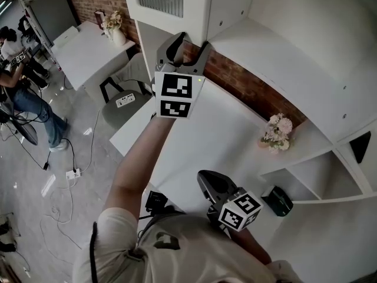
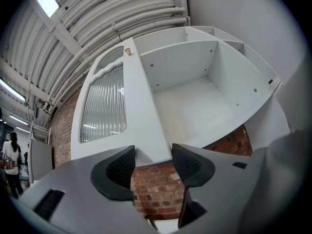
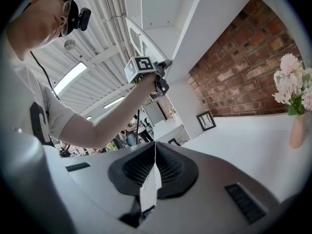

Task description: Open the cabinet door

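The white cabinet door [image 1: 171, 2] with a ribbed glass pane [image 2: 105, 101] hangs at the top of the head view. It stands swung out beside an uncovered white compartment [image 2: 195, 96]. My left gripper [image 1: 187, 45] is raised to the door's bottom edge. In the left gripper view my left gripper [image 2: 152, 155] is open, and the door's lower white stile runs down into the gap between the pads. I see no pad pressing on it. My right gripper [image 1: 206, 181] rests low over the white desk. In its own view my right gripper [image 3: 155, 152] is shut with nothing in it.
A white desk [image 1: 194, 140] lies below the shelves, with brick wall [image 1: 247, 87] behind it. A vase of pink flowers [image 1: 277, 131] and a black device [image 1: 277, 200] stand at the right. A grey chair [image 1: 123, 102], floor cables and people [image 1: 17, 69] are at the left.
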